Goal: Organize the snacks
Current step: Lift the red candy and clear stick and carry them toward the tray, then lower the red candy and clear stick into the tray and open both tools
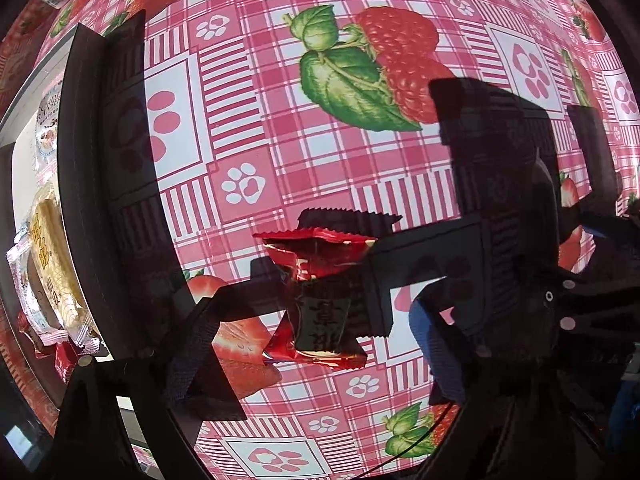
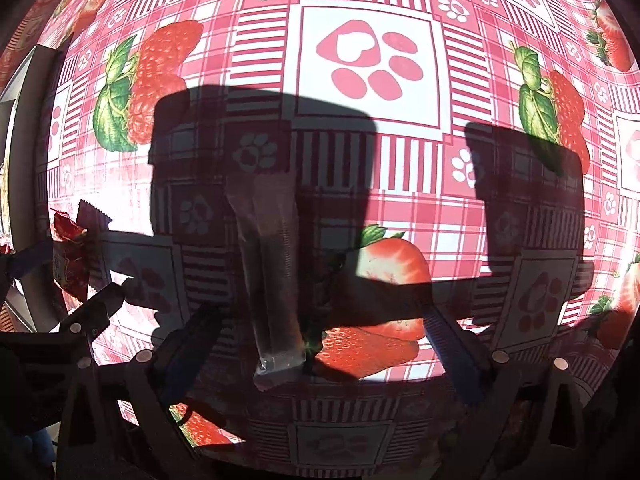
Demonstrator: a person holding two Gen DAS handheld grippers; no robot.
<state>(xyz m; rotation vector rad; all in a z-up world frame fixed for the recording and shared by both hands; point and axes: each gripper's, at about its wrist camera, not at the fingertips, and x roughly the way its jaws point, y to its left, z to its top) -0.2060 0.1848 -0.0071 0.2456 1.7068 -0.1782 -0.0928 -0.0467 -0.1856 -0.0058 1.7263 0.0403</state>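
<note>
While both grippers gape, unclenched, a crinkly red foil packet [image 1: 316,300] lies between the left gripper [image 1: 320,344] fingers, and a clear flat sachet [image 2: 270,280] between the right gripper [image 2: 320,340] fingers, on the glossy worktop [image 1: 320,140].

Glossy red foil wrapper [image 1: 316,304]; clear shiny plastic sachet [image 2: 272,280]; smooth, sheeny printed cloth [image 1: 320,152] covers the worktop.

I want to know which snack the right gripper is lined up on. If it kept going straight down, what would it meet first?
Most likely the clear stick packet lying on the strawberry tablecloth. It sits between the open fingers of the right gripper, somewhat toward the left one. Depth is hard to judge.
</note>
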